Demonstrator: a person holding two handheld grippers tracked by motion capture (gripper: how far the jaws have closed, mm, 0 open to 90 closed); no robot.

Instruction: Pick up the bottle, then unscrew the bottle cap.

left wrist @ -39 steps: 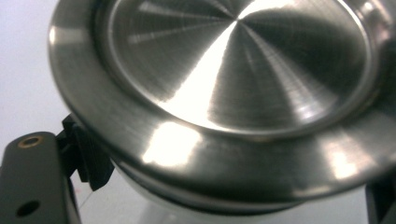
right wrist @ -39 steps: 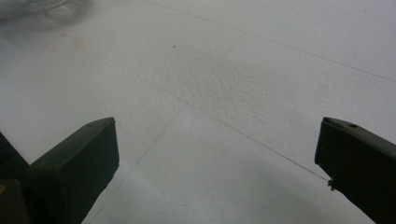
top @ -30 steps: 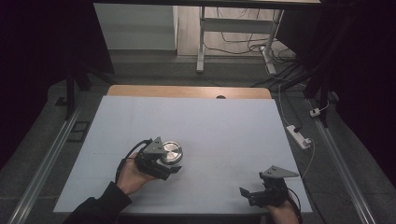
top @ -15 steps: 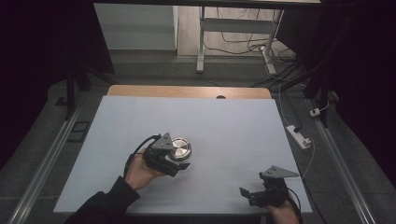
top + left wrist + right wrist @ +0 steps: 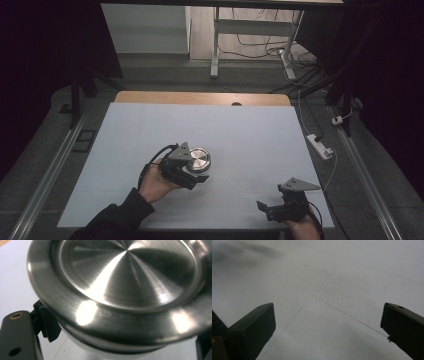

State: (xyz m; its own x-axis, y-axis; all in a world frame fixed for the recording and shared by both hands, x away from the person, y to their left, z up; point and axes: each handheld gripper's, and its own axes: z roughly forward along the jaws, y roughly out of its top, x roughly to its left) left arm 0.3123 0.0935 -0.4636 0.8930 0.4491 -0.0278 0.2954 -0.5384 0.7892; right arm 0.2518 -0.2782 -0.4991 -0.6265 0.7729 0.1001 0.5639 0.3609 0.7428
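Observation:
A round brushed-steel container [image 5: 200, 159] with a wide shiny rim [image 5: 120, 290] is held just above the white table sheet [image 5: 250, 125], left of centre. My left gripper [image 5: 194, 171] is shut on it; one black finger [image 5: 48, 326] presses on the body under the rim. The left hand comes in from the bottom edge. At the front right, my right gripper [image 5: 265, 210] stands open over bare sheet. Its two black jaws are wide apart with nothing between them [image 5: 328, 325].
The far edge of the wooden tabletop [image 5: 200, 97] shows beyond the sheet. A white power strip [image 5: 320, 146] with its cable lies on the floor off the right side. A metal stand [image 5: 216, 45] and loose cables are on the floor behind the table.
My left gripper has carried the steel container to the right and slightly up. The right gripper has stayed where it was.

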